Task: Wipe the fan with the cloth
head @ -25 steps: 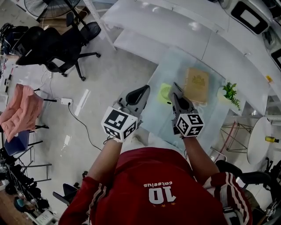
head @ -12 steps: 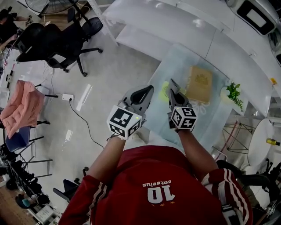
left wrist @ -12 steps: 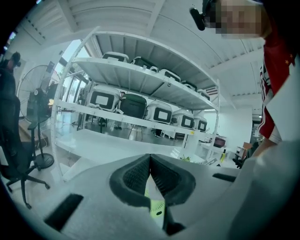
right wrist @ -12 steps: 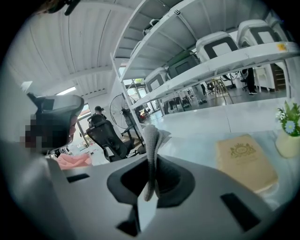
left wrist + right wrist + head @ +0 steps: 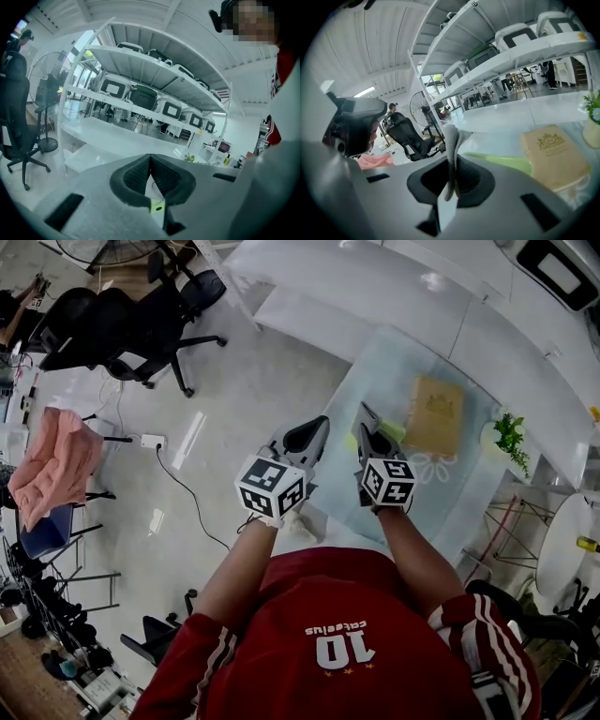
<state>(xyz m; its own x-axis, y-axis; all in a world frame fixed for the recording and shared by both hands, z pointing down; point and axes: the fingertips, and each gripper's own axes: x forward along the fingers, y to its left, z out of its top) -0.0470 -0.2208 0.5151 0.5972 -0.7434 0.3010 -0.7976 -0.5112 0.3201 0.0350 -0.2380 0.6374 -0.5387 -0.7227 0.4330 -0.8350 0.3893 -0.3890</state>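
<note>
A grey cloth (image 5: 451,138) hangs pinched between the jaws of my right gripper (image 5: 451,161), which is shut on it. Just beyond, a small green fan (image 5: 501,162) lies on the glass table (image 5: 506,129). In the head view only a green sliver of the fan (image 5: 395,433) shows past the right gripper (image 5: 360,412). My left gripper (image 5: 322,424) is held beside it over the table's near left edge. Its jaws (image 5: 150,157) are shut with nothing between them.
A tan book (image 5: 434,414) lies on the table right of the fan, with a small potted plant (image 5: 509,438) beyond it. White shelving (image 5: 140,75) stands behind the table. Office chairs (image 5: 112,324), a pink cloth (image 5: 52,470) and a power strip (image 5: 150,441) are on the floor to the left.
Both grippers have drawn closer together and slightly nearer the person. The right gripper now covers most of the green fan in the head view.
</note>
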